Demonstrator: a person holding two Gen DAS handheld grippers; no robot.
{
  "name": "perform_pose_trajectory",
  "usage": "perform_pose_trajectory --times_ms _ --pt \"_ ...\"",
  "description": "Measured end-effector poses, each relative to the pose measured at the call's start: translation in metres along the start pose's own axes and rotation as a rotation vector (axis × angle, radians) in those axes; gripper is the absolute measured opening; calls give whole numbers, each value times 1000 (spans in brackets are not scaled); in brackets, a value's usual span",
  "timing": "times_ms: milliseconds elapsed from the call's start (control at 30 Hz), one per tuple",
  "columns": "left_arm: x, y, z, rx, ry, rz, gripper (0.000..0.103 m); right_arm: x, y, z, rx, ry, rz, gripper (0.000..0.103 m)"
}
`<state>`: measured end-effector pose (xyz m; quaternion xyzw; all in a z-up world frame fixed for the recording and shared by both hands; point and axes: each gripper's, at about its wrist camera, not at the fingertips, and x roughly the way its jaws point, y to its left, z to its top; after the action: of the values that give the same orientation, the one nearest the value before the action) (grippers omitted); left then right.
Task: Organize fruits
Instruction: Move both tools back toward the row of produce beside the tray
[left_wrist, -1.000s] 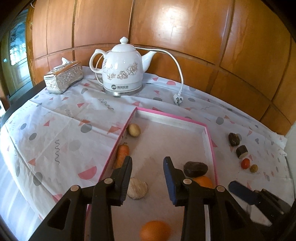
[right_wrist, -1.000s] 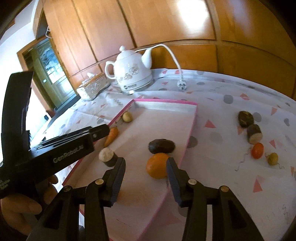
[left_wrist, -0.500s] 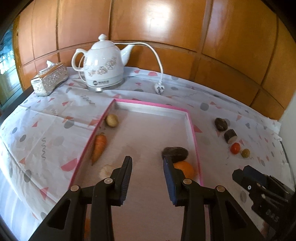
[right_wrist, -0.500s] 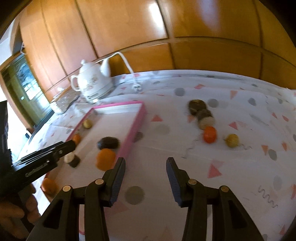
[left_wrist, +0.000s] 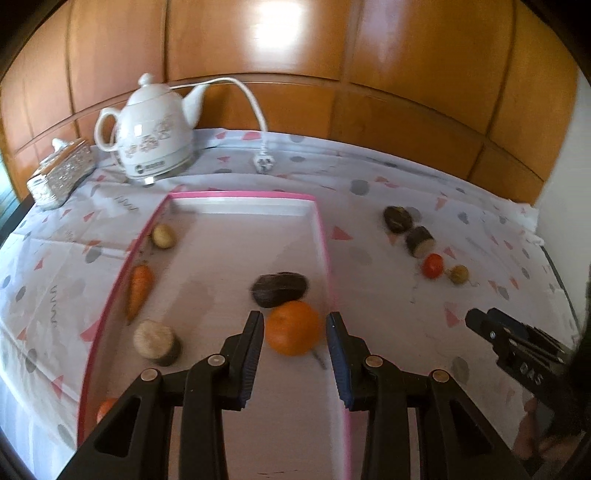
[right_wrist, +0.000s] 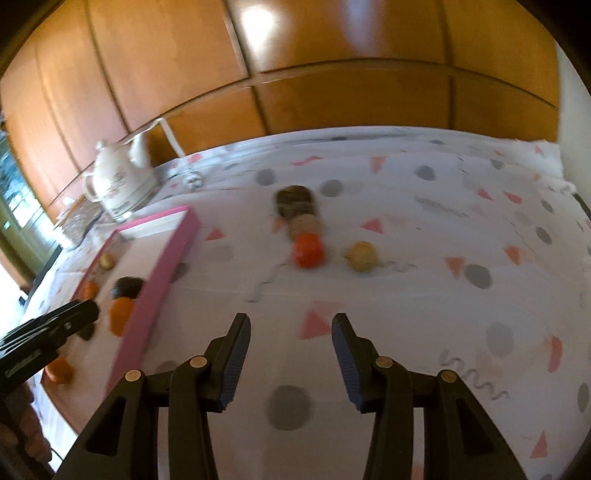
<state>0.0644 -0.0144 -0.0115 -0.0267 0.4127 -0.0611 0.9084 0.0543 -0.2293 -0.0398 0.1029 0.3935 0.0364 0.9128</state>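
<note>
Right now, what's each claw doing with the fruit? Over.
Left gripper open, fingers either side of the orange in the pink tray. Right gripper open, empty, over the cloth, short of the small red fruit. Nothing between.

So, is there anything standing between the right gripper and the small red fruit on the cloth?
Nothing visible does. The right gripper is open above bare tablecloth, and the red fruit lies straight ahead. A yellowish fruit sits beside it and a cut brown piece just behind, both close.
</note>
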Motion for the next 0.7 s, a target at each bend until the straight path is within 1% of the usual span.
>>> perform_pose_trajectory --times_ms 167,267,533,700 --pt "4 -19 -2 46 16 -34 36 3 -28 -1 54 4 -45 46" --pt "7 -32 -4 80 24 -55 36 8 -36 -1 64 10 -62 46" --pt "17 -55 -11 127 68 -85 36 17 -46 8 52 16 -80 46" --pt "25 -62 -7 125 87 -101 36 21 -49 15 51 13 -76 46"
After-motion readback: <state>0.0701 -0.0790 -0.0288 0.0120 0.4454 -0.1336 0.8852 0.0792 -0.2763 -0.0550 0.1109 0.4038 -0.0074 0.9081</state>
